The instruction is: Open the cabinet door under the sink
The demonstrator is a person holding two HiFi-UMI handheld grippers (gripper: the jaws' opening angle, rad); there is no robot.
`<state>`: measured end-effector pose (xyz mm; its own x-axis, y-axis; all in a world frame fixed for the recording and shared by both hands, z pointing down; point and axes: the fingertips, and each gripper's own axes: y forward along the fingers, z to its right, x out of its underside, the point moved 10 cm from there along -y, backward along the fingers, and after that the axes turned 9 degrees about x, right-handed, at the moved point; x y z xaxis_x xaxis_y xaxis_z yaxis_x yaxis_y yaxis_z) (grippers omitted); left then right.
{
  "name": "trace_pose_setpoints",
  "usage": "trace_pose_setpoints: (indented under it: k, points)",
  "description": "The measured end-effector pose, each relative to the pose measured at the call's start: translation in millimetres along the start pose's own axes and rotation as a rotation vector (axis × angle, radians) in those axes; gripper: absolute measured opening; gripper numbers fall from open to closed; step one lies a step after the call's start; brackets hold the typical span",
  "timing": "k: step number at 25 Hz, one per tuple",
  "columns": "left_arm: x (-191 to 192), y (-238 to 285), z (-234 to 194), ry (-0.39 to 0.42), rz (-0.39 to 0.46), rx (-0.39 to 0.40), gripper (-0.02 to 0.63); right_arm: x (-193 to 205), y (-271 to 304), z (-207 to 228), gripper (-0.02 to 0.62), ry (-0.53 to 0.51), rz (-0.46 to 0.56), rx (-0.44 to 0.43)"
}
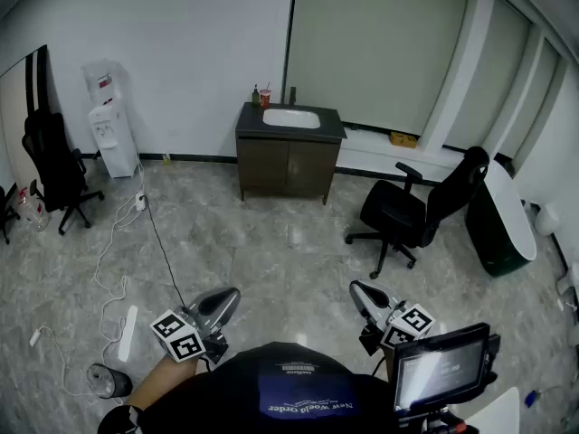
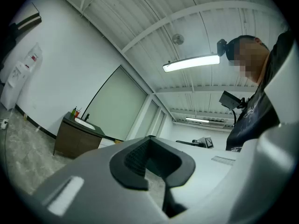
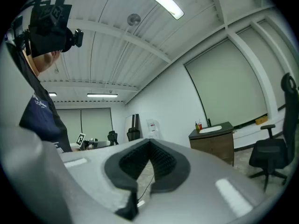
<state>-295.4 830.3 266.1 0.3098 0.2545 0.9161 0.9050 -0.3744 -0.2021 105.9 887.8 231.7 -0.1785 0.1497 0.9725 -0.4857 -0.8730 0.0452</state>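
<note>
The dark wood sink cabinet [image 1: 288,163] stands against the far wall, with a white basin [image 1: 291,117] in its dark top and both doors closed. It also shows small in the left gripper view [image 2: 74,143] and the right gripper view [image 3: 216,144]. My left gripper [image 1: 226,300] and right gripper [image 1: 358,290] hover low in the head view, close to the person's body and far across the floor from the cabinet. In the left gripper view my left gripper [image 2: 156,174] has its jaws together on nothing. My right gripper [image 3: 142,177] is likewise shut and empty.
A black office chair [image 1: 412,213] stands on the marble floor to the right of the cabinet. Another black chair [image 1: 54,170] and a water dispenser [image 1: 110,132] are at the left wall. Cables [image 1: 118,242] and a power strip [image 1: 128,331] lie on the floor at left. A screen [image 1: 443,373] sits by my right gripper.
</note>
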Motion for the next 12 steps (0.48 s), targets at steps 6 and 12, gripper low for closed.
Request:
trace_pose_setpoints:
  k: [6, 12]
  points:
    - [-0.7, 0.7, 0.7, 0.010, 0.003, 0.009, 0.000, -1.6, -1.2, -0.1, 0.000, -0.002, 0.002, 0.001]
    - [-1.2, 2.4, 2.6, 0.001, 0.000, 0.006, 0.000, -1.5, -0.9, 0.0, 0.000, -0.002, 0.001, -0.001]
